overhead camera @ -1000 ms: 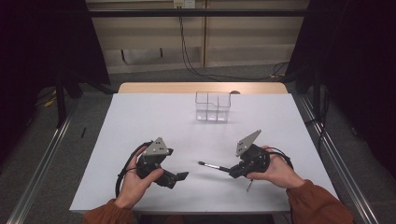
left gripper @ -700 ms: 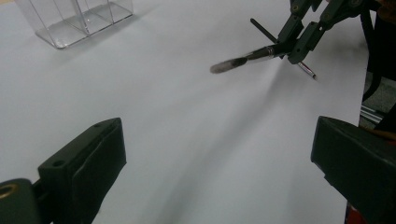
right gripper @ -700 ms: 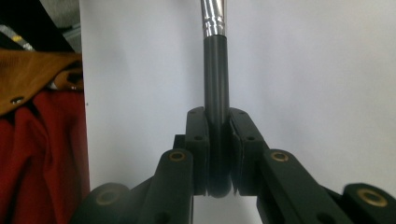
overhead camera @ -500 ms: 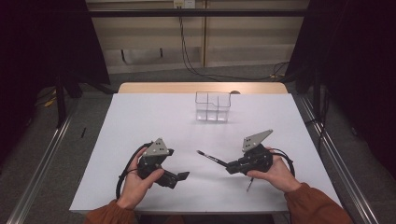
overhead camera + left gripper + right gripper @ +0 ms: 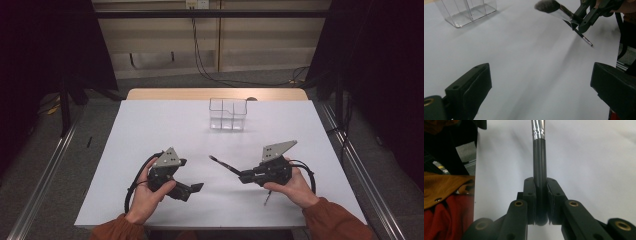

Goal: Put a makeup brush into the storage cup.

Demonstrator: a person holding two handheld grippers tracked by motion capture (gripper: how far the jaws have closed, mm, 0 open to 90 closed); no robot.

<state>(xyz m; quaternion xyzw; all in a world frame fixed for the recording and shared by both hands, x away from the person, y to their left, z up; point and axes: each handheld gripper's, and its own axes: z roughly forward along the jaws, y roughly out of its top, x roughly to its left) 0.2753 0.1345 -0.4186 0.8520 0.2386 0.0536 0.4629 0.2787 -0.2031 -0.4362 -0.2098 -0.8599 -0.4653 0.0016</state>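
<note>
A makeup brush (image 5: 225, 165) with a dark handle, a silver ferrule and a fluffy dark head juts left and away from my right gripper (image 5: 243, 176). That gripper is shut on the handle (image 5: 539, 170), with the pads (image 5: 530, 195) pressing it from both sides. In the left gripper view the brush head (image 5: 547, 5) hangs above the table at the top, held by the right gripper (image 5: 584, 18). My left gripper (image 5: 195, 188) rests low at the front left, open, with nothing between its fingers (image 5: 469, 87). A clear compartmented organizer (image 5: 228, 114) stands at the back centre.
The white table (image 5: 165, 125) is bare between the grippers and the organizer (image 5: 466, 11). A wooden strip (image 5: 165, 94) runs along its far edge. Metal rails (image 5: 360, 165) flank the table, and cables hang behind it.
The right gripper has turned a little, so the brush head has swung toward the far side of the table. The left gripper has stayed put.
</note>
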